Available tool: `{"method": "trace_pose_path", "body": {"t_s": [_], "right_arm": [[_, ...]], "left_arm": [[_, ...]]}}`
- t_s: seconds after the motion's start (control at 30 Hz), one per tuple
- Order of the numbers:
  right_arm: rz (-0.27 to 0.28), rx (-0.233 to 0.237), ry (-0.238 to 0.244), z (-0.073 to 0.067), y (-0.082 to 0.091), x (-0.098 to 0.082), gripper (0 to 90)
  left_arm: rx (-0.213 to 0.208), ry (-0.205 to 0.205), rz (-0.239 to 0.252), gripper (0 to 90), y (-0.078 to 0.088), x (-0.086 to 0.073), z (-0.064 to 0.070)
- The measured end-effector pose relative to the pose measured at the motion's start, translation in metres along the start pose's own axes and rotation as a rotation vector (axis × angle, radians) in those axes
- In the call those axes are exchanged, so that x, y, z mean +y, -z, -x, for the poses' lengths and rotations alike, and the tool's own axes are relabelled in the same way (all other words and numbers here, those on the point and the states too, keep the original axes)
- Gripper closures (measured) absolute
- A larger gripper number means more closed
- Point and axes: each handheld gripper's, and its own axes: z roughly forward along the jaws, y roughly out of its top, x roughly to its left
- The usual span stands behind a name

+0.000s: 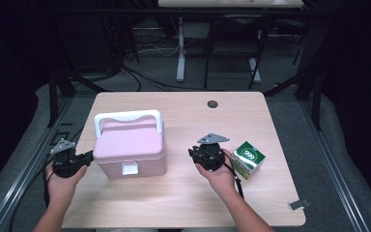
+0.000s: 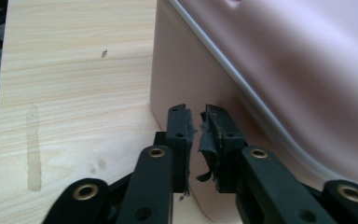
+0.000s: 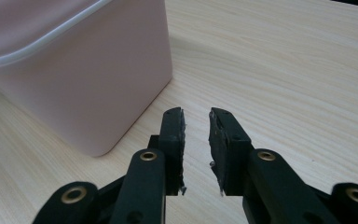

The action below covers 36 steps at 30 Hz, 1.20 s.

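One pink lidded box with one white handle stands on the one desk. One green carton lies there too. Two grippers: left gripper, right gripper.

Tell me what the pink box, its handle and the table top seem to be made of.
Pink box: likely moulded plastic, smooth with a soft sheen and rounded corners. Handle: white, glossy, probably plastic too. Table top: pale wood-grain surface, matt; the even grain suggests laminate rather than solid wood, though that stays open.
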Motion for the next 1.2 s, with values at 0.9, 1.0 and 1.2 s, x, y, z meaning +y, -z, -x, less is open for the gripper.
{"method": "trace_pose_path", "body": {"t_s": [0.9, 1.0, 1.2], "right_arm": [[-0.002, 0.029, -0.015, -0.001, -0.018, 0.003, 79.3], [0.006, 0.034, -0.02, 0.0, -0.017, 0.003, 79.2], [0.019, 0.023, -0.011, -0.001, -0.015, 0.004, 79.3]], "left_arm": [[-0.078, -0.022, 0.0, 85.7, -0.025, 0.012, 0.029], [-0.089, -0.028, -0.002, 85.6, -0.026, 0.012, 0.032], [-0.106, -0.049, -0.01, 86.4, -0.028, 0.012, 0.042]]}}
